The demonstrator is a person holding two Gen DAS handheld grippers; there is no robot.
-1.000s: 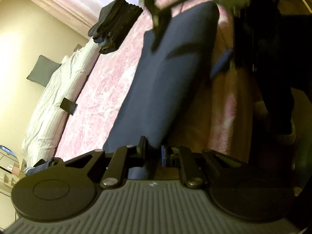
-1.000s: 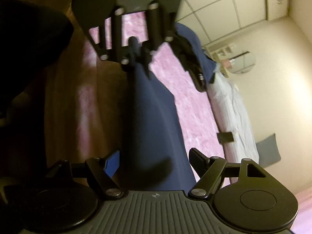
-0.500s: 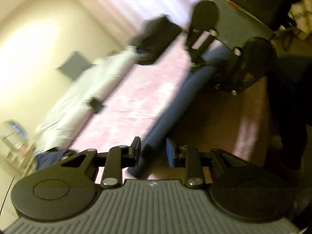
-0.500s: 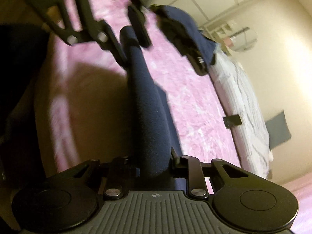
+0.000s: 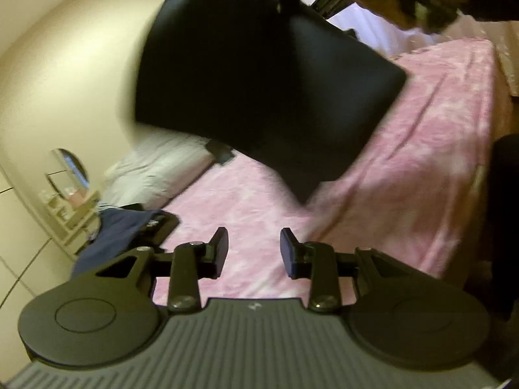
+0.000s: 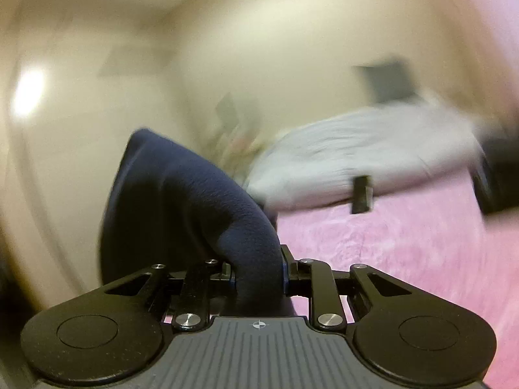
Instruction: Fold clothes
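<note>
Nearest in the right wrist view, the right tool (image 6: 258,278) is clamped on a thick roll of the navy garment (image 6: 194,207), which is held up in the air above the pink bed (image 6: 405,249). In the left wrist view, the left tool (image 5: 254,253) is seen with its jaws parting and nothing between them. Beyond it, the same garment (image 5: 259,77) is seen hanging, blurred, over the bed (no part of it appears laid flat). Farther off, a second dark heap of clothing (image 5: 129,230) lies at the bed's edge near the white pillows (image 5: 162,165). The folding is judged unfinished: the lifted piece must still be set down, and the heap seems untouched.
</note>
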